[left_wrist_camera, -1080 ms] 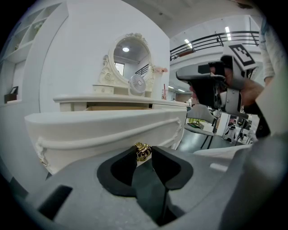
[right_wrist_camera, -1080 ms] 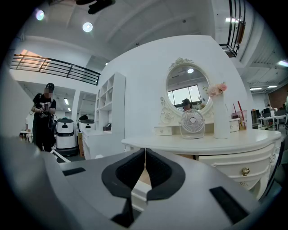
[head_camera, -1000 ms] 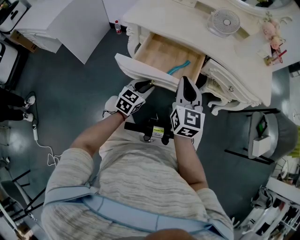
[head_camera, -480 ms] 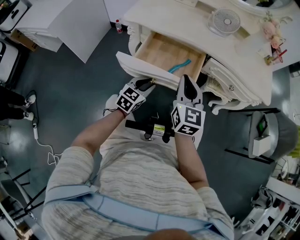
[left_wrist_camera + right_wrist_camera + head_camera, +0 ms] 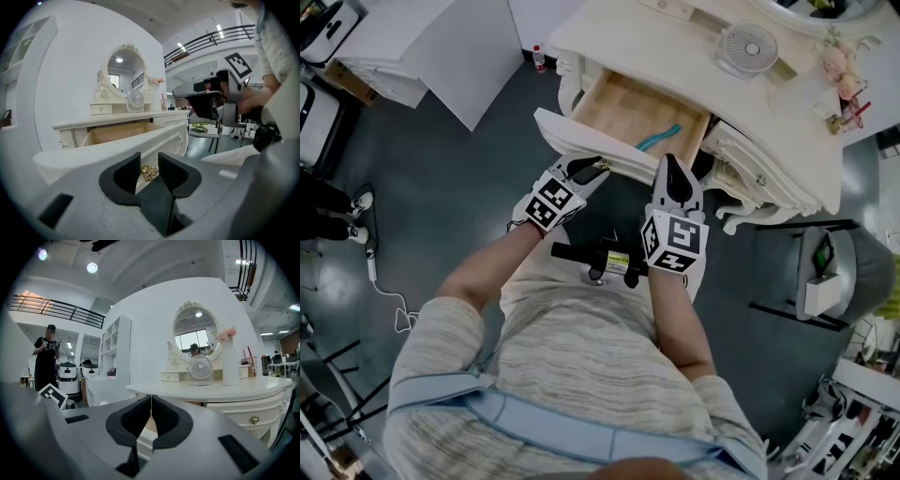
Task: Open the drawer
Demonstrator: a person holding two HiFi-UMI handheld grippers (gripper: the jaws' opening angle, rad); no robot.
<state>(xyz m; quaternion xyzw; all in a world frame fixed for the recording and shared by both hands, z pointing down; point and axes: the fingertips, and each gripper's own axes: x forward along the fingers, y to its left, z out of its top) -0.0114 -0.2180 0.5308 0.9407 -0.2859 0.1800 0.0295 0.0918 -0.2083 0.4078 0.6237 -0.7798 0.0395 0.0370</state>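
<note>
The cream dressing table's drawer [image 5: 623, 103] stands pulled out, its wooden inside bare but for a teal item [image 5: 660, 135]. My left gripper [image 5: 592, 167] is at the drawer's white front panel [image 5: 117, 150]. Its jaws stand partly apart with the small gold knob [image 5: 149, 172] filling the gap between the pads. My right gripper [image 5: 673, 171] hovers to the right of it, just short of the drawer front. In the right gripper view its pads [image 5: 151, 401] meet with nothing between them.
On the tabletop stand a small fan [image 5: 748, 42], a white vase with pink flowers [image 5: 230, 364] and an oval mirror [image 5: 196, 336]. A side drawer with a gold knob [image 5: 254, 420] is at the right. A person [image 5: 46, 357] stands far left by white shelving.
My left gripper has rolled a little about the knob, its marker cube swinging leftward. The drawer and the right gripper stay as they were.
</note>
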